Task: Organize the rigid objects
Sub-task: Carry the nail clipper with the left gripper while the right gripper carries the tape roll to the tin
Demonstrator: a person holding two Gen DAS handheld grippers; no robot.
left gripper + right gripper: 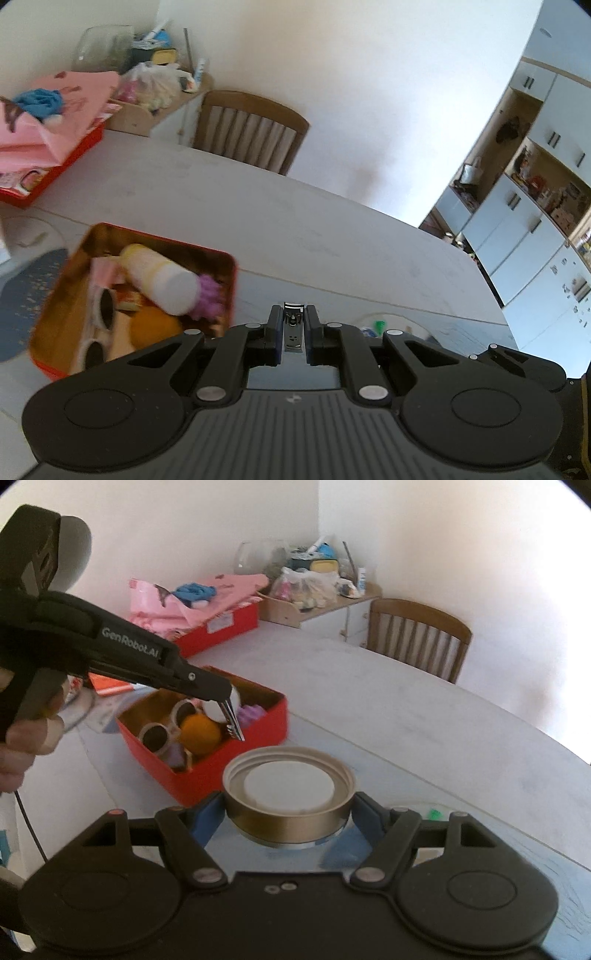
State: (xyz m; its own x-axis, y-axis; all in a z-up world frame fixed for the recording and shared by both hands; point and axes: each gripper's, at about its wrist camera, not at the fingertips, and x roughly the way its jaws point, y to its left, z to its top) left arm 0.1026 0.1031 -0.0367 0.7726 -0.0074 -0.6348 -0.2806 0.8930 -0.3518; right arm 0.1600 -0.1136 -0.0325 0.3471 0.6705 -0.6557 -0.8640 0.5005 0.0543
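Note:
My left gripper [294, 325] is shut on a silver nail clipper [293, 326] and holds it in the air just right of the red tin box [229, 258]. The box holds a white bottle [162, 278], white sunglasses [101, 314], an orange ball [155, 326] and a purple piece [210, 295]. In the right wrist view the left gripper [231, 716] hangs over the box [221, 768] with the clipper [233, 722] pointing down. My right gripper [288, 812] is shut on a gold jar lid [290, 794], held open side up, in front of the box.
A white table [295, 229] has a wooden chair [251, 129] at its far side. A larger red box with pink cloth [44, 136] sits at the back left. A cluttered wooden shelf [317, 602] stands behind. A small green object [434, 814] lies on the table.

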